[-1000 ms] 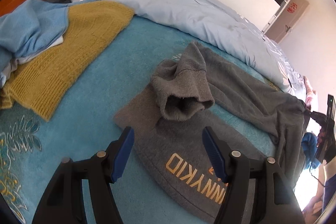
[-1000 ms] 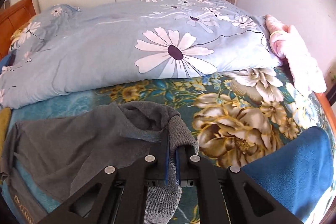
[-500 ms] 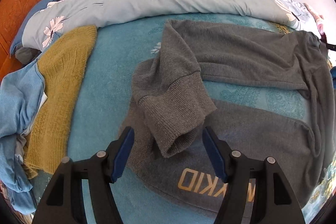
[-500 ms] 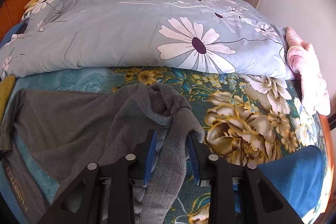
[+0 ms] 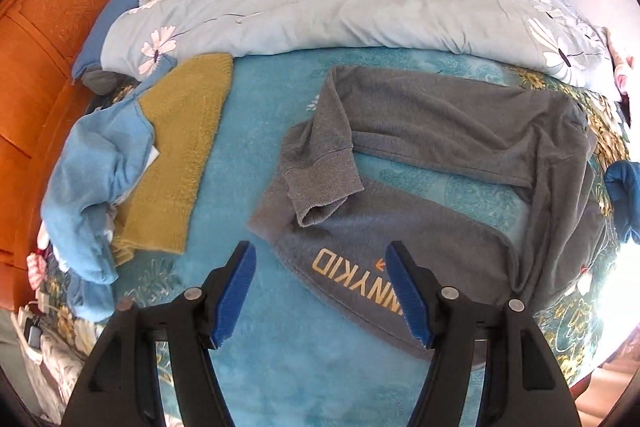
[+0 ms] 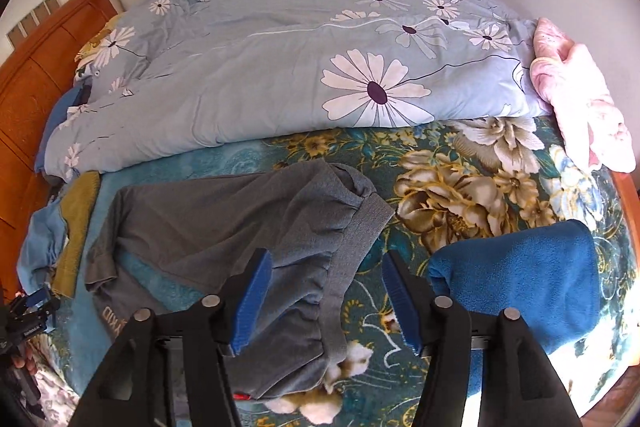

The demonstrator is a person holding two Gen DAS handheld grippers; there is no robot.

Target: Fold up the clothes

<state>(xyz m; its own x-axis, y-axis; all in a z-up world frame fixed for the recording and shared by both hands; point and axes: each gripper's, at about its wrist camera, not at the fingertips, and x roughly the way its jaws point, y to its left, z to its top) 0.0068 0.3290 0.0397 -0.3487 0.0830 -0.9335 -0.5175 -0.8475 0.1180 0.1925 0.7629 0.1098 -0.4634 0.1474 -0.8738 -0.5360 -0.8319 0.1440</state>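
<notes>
Grey sweatpants (image 5: 440, 131) with orange lettering lie on the teal bed cover, one leg cuff (image 5: 320, 183) folded over onto the other leg. My left gripper (image 5: 320, 291) is open and empty, raised above the lettered leg. In the right wrist view the same grey sweatpants (image 6: 224, 223) show their ribbed waistband (image 6: 352, 259). My right gripper (image 6: 326, 291) is open and empty, held above the waistband.
A mustard knit (image 5: 180, 147) and a light blue garment (image 5: 96, 167) lie at the left by the orange headboard (image 5: 36, 39). A floral duvet (image 6: 280, 67) fills the back. A blue fleece (image 6: 520, 283) and a pink garment (image 6: 576, 107) lie at the right.
My right gripper let go of the waistband, opened wide and pulled back upward. My left gripper stayed open and rose away from the folded cuff, widening its view.
</notes>
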